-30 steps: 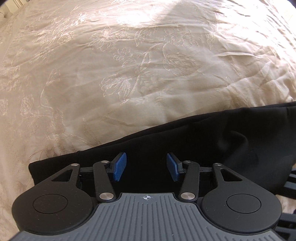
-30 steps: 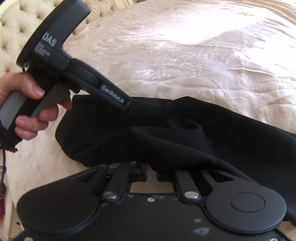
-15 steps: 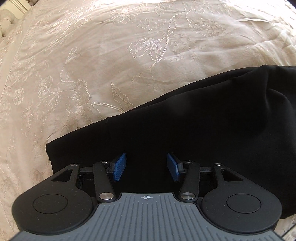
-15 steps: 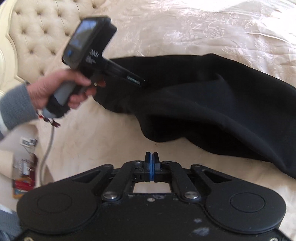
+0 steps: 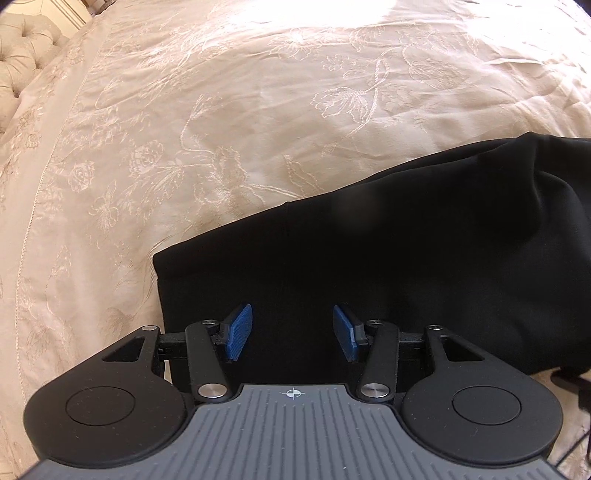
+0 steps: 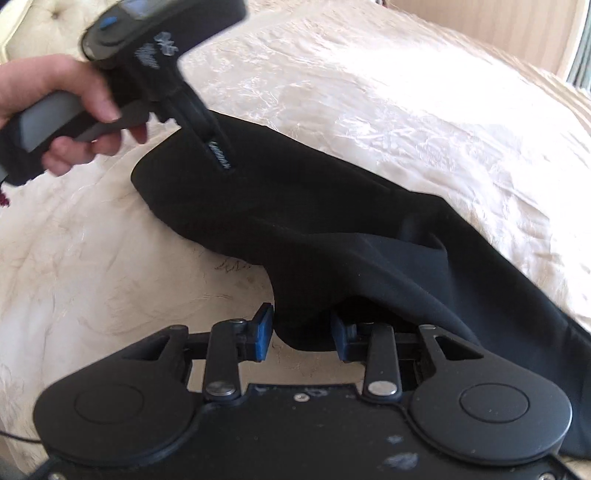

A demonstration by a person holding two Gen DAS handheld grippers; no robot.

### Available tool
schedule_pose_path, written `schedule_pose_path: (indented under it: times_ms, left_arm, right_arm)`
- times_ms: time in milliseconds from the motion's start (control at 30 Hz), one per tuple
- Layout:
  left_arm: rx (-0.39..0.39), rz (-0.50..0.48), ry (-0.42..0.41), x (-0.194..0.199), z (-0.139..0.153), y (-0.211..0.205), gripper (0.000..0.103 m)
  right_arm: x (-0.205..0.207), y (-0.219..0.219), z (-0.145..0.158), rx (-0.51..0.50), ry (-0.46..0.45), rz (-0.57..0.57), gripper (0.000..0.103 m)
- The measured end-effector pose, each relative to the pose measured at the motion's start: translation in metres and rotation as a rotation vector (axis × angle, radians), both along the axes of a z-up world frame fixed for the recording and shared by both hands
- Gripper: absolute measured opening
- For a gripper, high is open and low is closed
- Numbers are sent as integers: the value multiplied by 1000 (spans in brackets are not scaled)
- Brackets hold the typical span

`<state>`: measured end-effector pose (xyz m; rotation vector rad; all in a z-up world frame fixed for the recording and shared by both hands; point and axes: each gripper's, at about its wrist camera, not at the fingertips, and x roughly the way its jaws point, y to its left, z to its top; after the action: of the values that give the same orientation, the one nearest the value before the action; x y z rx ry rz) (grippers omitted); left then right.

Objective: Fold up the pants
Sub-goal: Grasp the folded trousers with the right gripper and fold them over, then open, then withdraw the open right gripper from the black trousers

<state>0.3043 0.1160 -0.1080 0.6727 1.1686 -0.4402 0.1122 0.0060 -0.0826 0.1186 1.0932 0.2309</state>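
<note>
Black pants [image 5: 406, 251] lie across a cream embroidered bedspread [image 5: 221, 110]. In the left wrist view my left gripper [image 5: 292, 333] is open, its blue pads [image 5: 240, 331] spread apart just above the pants near their left end. In the right wrist view the pants [image 6: 332, 221] run from upper left to lower right, with a bunched fold hanging between the open blue pads of my right gripper [image 6: 302, 336]. The pads stand on either side of the fold without pinching it. The left gripper's body, held in a hand [image 6: 62, 110], hovers over the pants' far end.
A tufted cream headboard [image 5: 22, 70] stands at the upper left. The bedspread [image 6: 406, 110] stretches widely beyond the pants. A wooden wall panel [image 6: 498, 29] shows past the bed at the upper right of the right wrist view.
My right gripper went from shut and empty to open, and has moved in around a fold of the pants. My left gripper stayed open and shifted further over the pants' end.
</note>
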Motion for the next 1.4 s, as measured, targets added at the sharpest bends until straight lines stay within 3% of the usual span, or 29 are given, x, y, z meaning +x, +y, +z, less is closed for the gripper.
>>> schedule_pose_path:
  times_ms: [167, 233, 333, 500, 600, 733, 900, 1000, 1100, 1233, 1300, 1400]
  left_arm:
    - [-17, 37, 0, -7, 11, 25, 47]
    - [-17, 52, 6, -9, 10, 29, 47]
    - [-19, 70, 19, -11, 6, 36, 47]
    - [-38, 88, 43, -18, -2, 40, 47]
    - [-50, 50, 37, -27, -8, 37, 47]
    - [110, 72, 9, -19, -42, 35, 49]
    - [37, 159, 18, -10, -24, 42, 48]
    - [-33, 119, -3, -27, 0, 35, 48]
    - [-147, 49, 32, -53, 20, 21, 48]
    - [-257, -117, 103, -102, 31, -9, 48]
    - [-270, -194, 113, -124, 28, -24, 48]
    - [-220, -235, 69, -137, 13, -48, 48]
  right_arm:
    - [-2, -20, -5, 272, 167, -96, 12]
    - [-8, -28, -21, 320, 239, -154, 11]
    - [-11, -31, -32, 324, 276, -204, 11]
    - [-2, -30, -31, 312, 303, -182, 11]
    - [7, -27, -45, 349, 331, -220, 11]
    - [9, -27, -43, 330, 330, -238, 12]
    - [-7, -25, -9, 279, 275, -194, 18]
    - [-21, -36, 10, 287, 237, -200, 18]
    - [-33, -45, 23, 270, 211, -249, 18]
    - [-41, -76, 30, 255, 195, -353, 18]
    - [-44, -87, 30, 254, 188, -398, 18]
    - [-49, -105, 29, 248, 174, -455, 18]
